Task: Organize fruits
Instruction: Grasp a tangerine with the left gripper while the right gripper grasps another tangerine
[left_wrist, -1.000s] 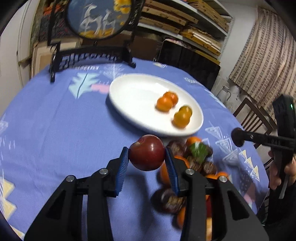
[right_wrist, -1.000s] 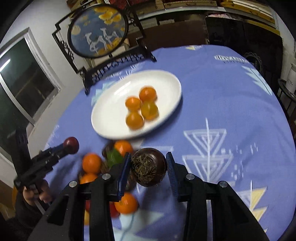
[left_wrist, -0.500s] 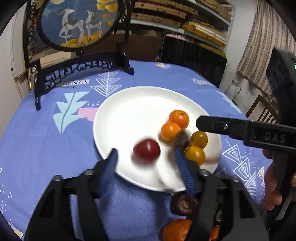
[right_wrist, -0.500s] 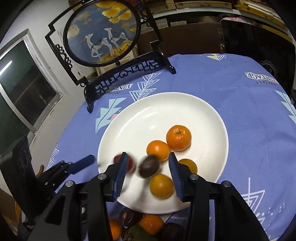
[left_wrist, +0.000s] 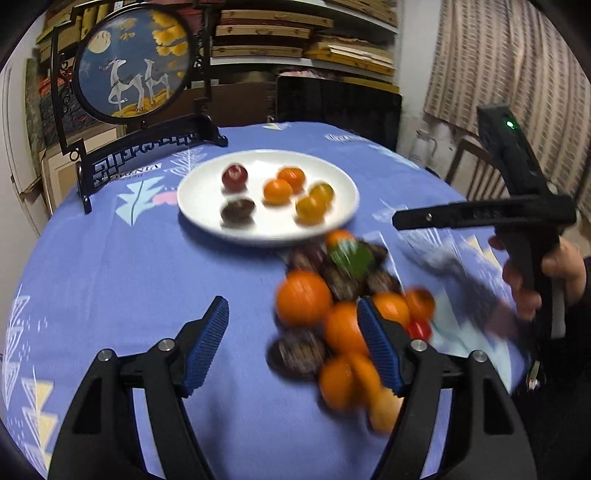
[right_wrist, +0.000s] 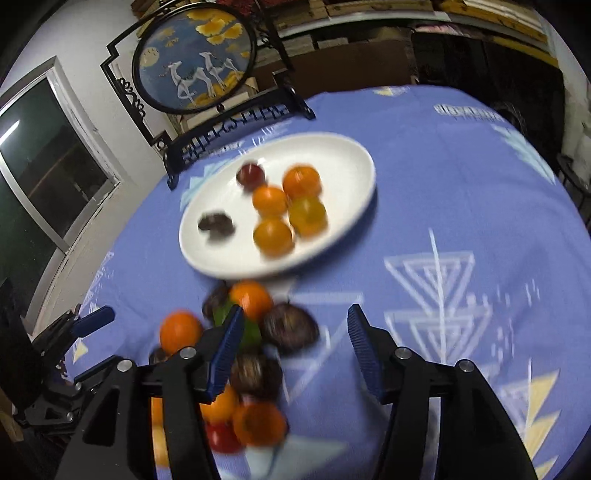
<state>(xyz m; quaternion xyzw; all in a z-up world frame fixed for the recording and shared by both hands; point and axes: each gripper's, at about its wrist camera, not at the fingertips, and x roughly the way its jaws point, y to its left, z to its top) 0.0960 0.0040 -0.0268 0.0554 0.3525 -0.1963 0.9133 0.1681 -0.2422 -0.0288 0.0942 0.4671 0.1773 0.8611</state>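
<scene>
A white plate (left_wrist: 207, 218) (right_wrist: 343, 162) holds several oranges (left_wrist: 277, 191) (right_wrist: 272, 236), a red fruit (left_wrist: 234, 176) (right_wrist: 250, 174) and a dark brown fruit (left_wrist: 237, 210) (right_wrist: 216, 224). A pile of loose oranges (left_wrist: 303, 297) (right_wrist: 251, 298) and dark fruits (left_wrist: 299, 355) (right_wrist: 290, 326) with a green leaf lies on the blue cloth in front of the plate. My left gripper (left_wrist: 293, 345) is open and empty, at the pile's left side. My right gripper (right_wrist: 295, 349) is open and empty, at the pile's right side.
A round painted screen on a black stand (left_wrist: 131, 66) (right_wrist: 195, 55) stands behind the plate. The blue tablecloth (left_wrist: 110, 266) (right_wrist: 461, 192) covers a round table. Shelves, a dark chair and a curtain lie beyond the far edge.
Both grippers let go of their fruits onto the plate: the red one from the left, the dark one from the right. Both then pulled back to the pile, open.
</scene>
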